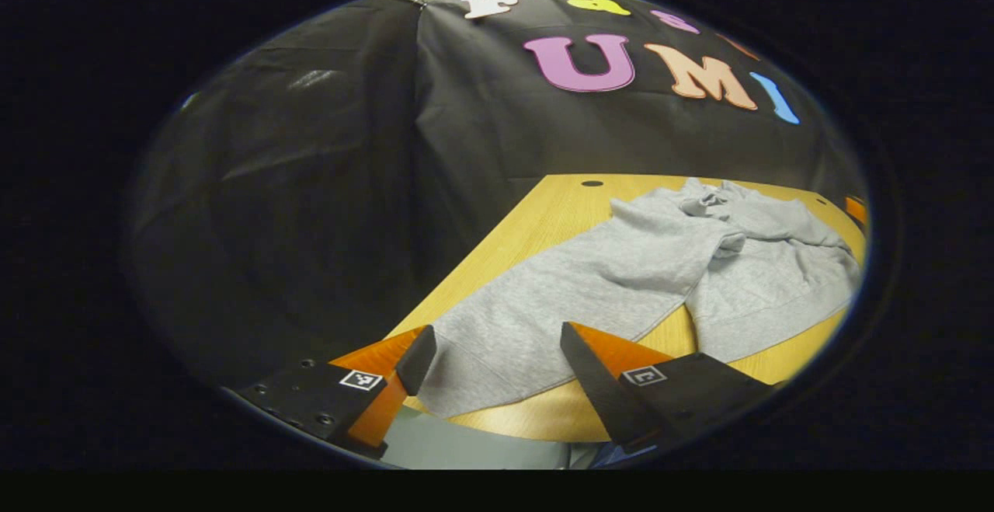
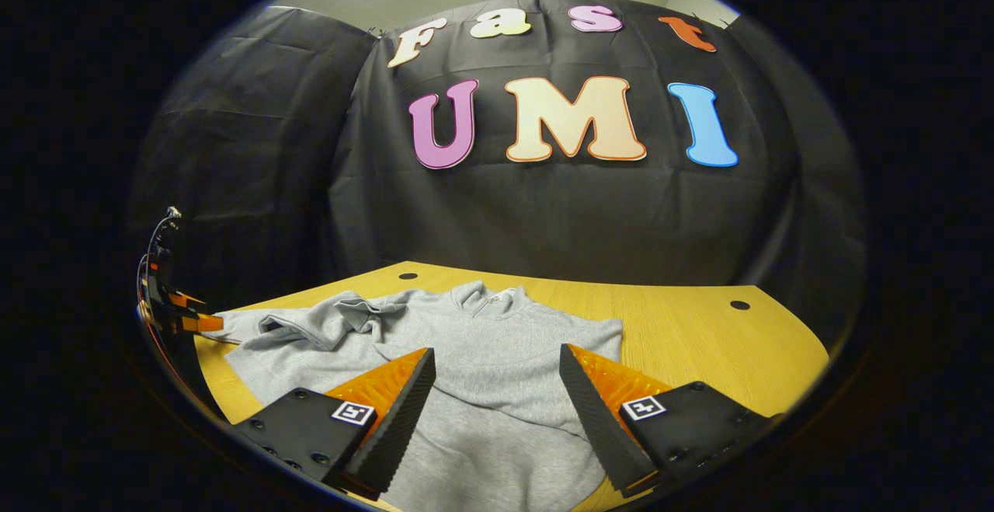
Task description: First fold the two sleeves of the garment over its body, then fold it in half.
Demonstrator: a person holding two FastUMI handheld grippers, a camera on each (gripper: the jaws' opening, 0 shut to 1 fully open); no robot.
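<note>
On the wooden tabletop (image 2: 699, 341) the grey garment (image 2: 497, 357) is lying spread out, one sleeve (image 1: 543, 294) stretching to the near edge, unfolded. Left claw (image 1: 497, 357) and right claw (image 2: 497, 388) are both hovering wide open, gripping nothing; every fold looks undone.

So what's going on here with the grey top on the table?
A person holds two grippers over a grey sweatshirt spread on a wooden table. The left gripper hangs open over one sleeve at the table's edge; the right gripper is open above the body. Neither grips cloth.
</note>
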